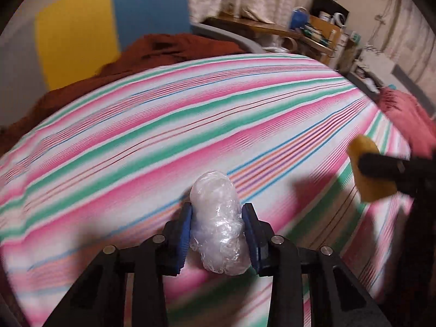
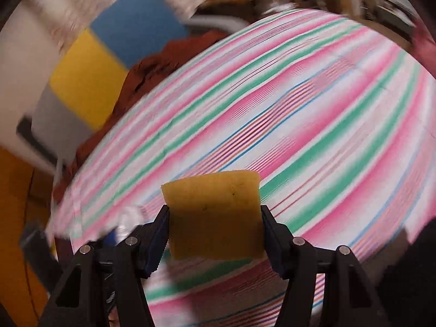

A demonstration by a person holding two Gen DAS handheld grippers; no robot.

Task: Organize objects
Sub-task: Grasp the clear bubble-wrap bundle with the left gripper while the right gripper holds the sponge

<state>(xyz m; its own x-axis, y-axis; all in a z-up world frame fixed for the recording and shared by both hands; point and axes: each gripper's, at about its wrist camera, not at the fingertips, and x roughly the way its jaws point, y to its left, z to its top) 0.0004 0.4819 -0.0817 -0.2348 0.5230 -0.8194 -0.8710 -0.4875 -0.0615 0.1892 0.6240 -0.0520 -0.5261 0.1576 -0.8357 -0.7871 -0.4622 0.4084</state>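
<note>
My left gripper [image 1: 216,215] is shut on a crumpled clear plastic bundle [image 1: 216,226] and holds it above the striped bed sheet [image 1: 163,125]. My right gripper [image 2: 214,214] is shut on a yellow sponge [image 2: 215,215], also above the sheet [image 2: 299,125]. In the left wrist view the right gripper [image 1: 381,166] shows at the right edge with the sponge [image 1: 373,188] in it. Both views are blurred by motion.
A rust-brown blanket [image 1: 152,51] lies at the far side of the bed. A pink cloth [image 1: 403,111] lies at the right edge. A cluttered wooden shelf [image 1: 313,30] stands behind. Yellow and blue panels [image 1: 109,21] cover the wall.
</note>
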